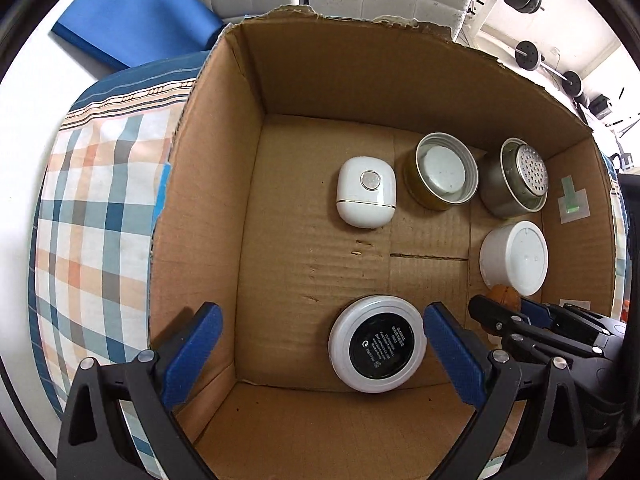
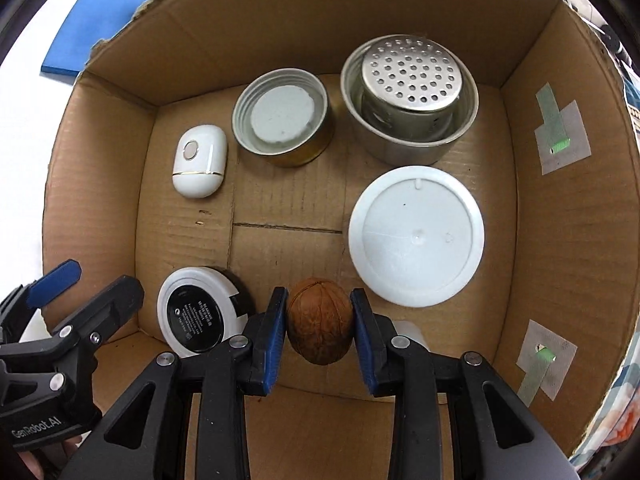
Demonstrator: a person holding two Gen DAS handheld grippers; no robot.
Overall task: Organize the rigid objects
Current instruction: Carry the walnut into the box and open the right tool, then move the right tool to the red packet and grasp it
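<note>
While my right gripper (image 2: pixel 320 322) points down into the cardboard box (image 2: pixel 560 240), its two blue pads are pressed against the sides of a walnut (image 2: pixel 320 326), so that tool is narrow and holding the nut. It is brown and wrinkled, egg-shaped, with a seam running over its top, and it sits at about six o'clock over the box floor, near the front wall; I cannot tell whether it rests on the cardboard or hangs just above it.

At eight o'clock from the walnut lies a round white compact (image 2: pixel 202 314) with a black disc of small white print facing up. My left gripper (image 1: pixel 322 344) stands wide apart around it in the left wrist view, one blue pad just beside its right edge, the other well clear on the left, neither pressing.

Just beyond the walnut, at one o'clock, lies a large white plastic lid (image 2: pixel 416 236), flat side up, with a raised ring near its rim. Farther on at one o'clock is a steel bowl (image 2: pixel 408 148) holding an upturned metal cup (image 2: pixel 412 76) with a perforated bottom. At eleven o'clock stands a gold-sided tin (image 2: pixel 296 152), open side up, with a pale disc inside. Left of it, at ten o'clock, lies a small white case (image 2: pixel 200 162) with a thin gold band and a round silver button.

Outside the box in the left wrist view lie a checked cloth (image 1: pixel 92 216) at nine o'clock and a blue mat (image 1: pixel 136 16) at eleven o'clock.
</note>
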